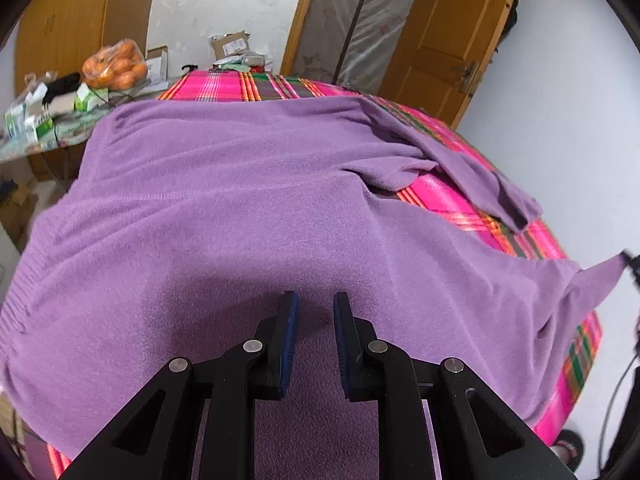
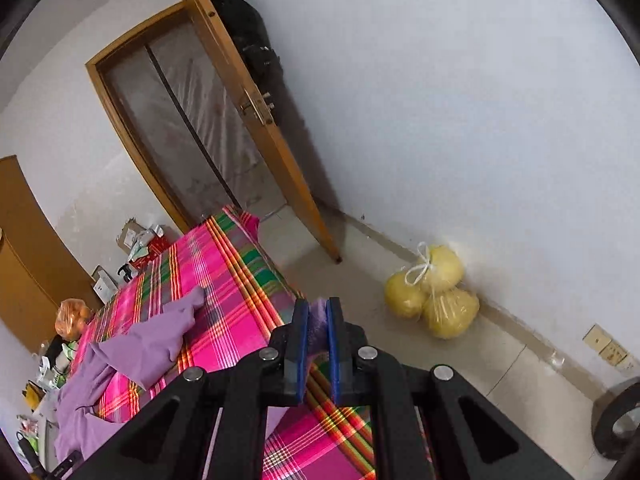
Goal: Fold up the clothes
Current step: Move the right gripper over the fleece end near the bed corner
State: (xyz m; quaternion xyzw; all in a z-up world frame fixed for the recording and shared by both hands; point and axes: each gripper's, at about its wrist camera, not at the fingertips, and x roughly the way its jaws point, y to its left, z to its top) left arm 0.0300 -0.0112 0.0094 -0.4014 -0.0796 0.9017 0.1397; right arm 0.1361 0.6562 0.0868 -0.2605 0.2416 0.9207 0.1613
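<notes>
A purple sweater [image 1: 240, 208] lies spread over the table's pink plaid cloth [image 1: 452, 200], one sleeve [image 1: 488, 184] folded across the far right. My left gripper [image 1: 316, 304] sits low over the sweater's near part. Its blue pads stand a narrow gap apart, with only flat fabric showing behind them. My right gripper [image 2: 318, 312] is shut on a corner of the sweater [image 2: 318, 320], purple fabric bunched between its pads. In the left wrist view that corner [image 1: 600, 276] is stretched up and off the table's right edge. The rest of the sweater [image 2: 132, 356] trails to the left.
A bag of oranges [image 1: 114, 66] and small boxes [image 1: 36, 120] crowd a side table at the left. Cardboard boxes [image 1: 234, 46] sit beyond the far edge. A wooden door [image 2: 256, 128] stands ajar. A bag of yellow fruit [image 2: 434, 296] lies by the wall. A slippered foot [image 1: 568, 448] is at the table's right.
</notes>
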